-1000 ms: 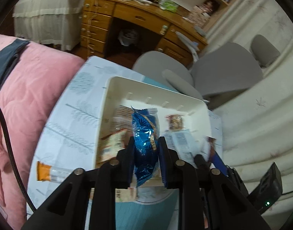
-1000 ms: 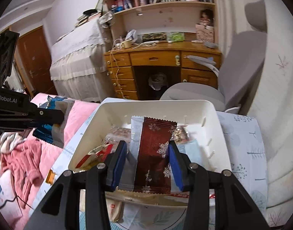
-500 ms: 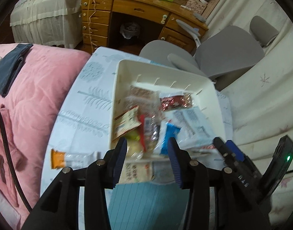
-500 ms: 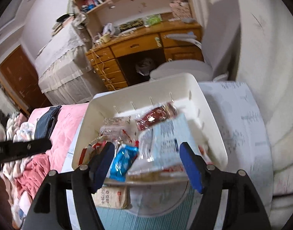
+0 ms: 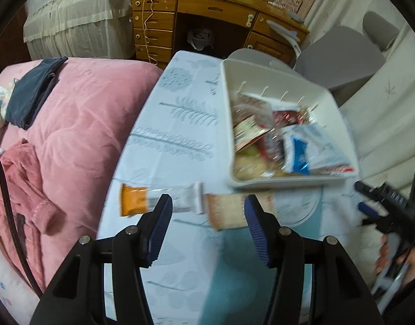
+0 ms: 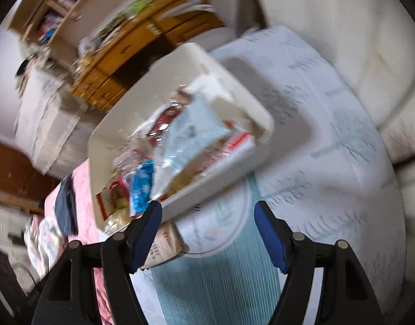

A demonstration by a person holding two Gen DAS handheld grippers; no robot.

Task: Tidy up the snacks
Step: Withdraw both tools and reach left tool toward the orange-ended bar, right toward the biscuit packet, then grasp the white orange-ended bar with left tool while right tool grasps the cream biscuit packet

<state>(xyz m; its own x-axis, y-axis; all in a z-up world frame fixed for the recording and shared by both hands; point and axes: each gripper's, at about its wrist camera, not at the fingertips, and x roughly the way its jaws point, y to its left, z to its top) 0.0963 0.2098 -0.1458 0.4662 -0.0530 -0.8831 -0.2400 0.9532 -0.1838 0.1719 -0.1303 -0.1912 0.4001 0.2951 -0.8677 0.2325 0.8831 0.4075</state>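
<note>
Landmark: white bin [image 5: 277,86] on the patterned tablecloth [image 5: 180,124], heaped with snack packets [image 5: 288,140].
Left gripper [image 5: 206,216]: jaws spread wide, nothing between them, hovering near the bin's front rim.
Right gripper [image 6: 207,222]: jaws spread, empty, just in front of the bin; view blurred.
Orange-ended packet [image 5: 158,200]: on the cloth, outside the bin's front-left corner.
Beige packet [image 5: 234,208]: beside it, just before the bin's front wall.
</note>
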